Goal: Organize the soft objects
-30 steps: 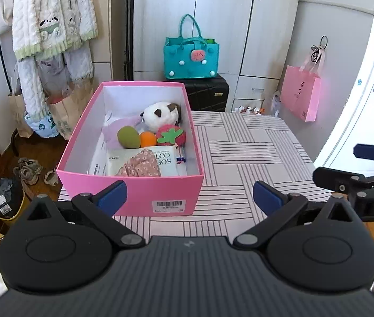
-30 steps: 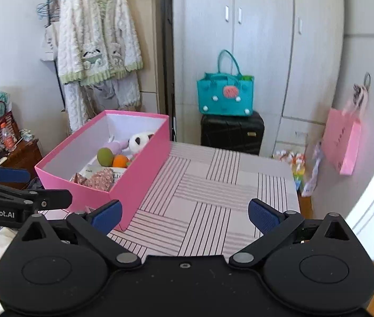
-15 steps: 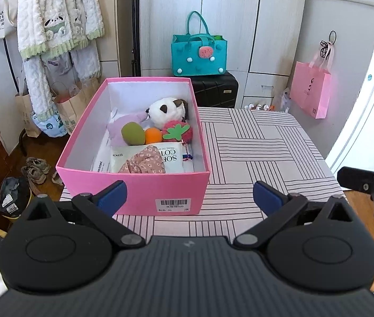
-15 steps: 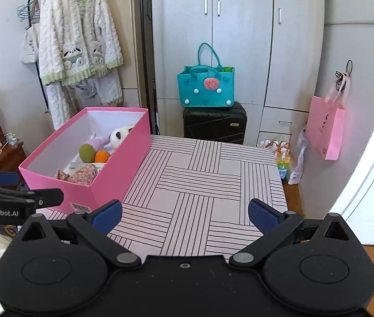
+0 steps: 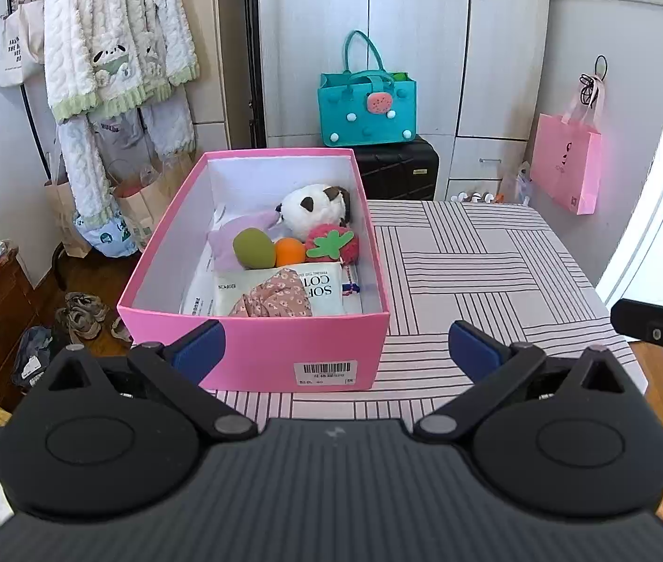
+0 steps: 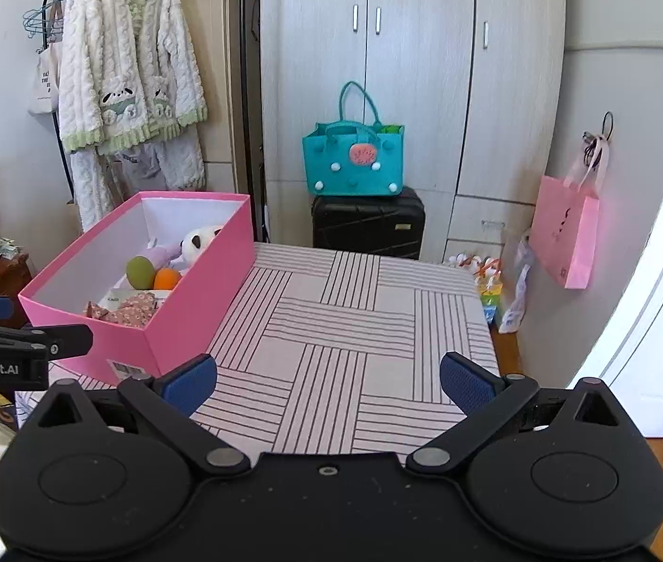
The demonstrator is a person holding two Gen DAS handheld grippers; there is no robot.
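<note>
A pink box (image 5: pixel 256 356) stands on the left of the striped table (image 5: pixel 481 271). In it lie a panda plush (image 5: pixel 315 210), a purple plush (image 5: pixel 237 234), a green ball (image 5: pixel 253 248), an orange ball (image 5: pixel 290 250), a strawberry toy (image 5: pixel 333 243), a white cotton pack (image 5: pixel 322 288) and a floral cloth (image 5: pixel 275 299). My left gripper (image 5: pixel 336 351) is open and empty, in front of the box's near wall. My right gripper (image 6: pixel 329 381) is open and empty over the table's near edge, right of the box (image 6: pixel 190 299).
A teal felt bag (image 5: pixel 368 110) sits on a black suitcase (image 5: pixel 399 171) behind the table. A pink paper bag (image 5: pixel 565 168) hangs on the right wall. A fluffy robe (image 5: pixel 115 47) hangs at the left. Shoes (image 5: pixel 83 311) lie on the floor.
Both grippers have drawn back and risen from the table; the box looks farther off and more of the tabletop shows. Both stay open and empty.
</note>
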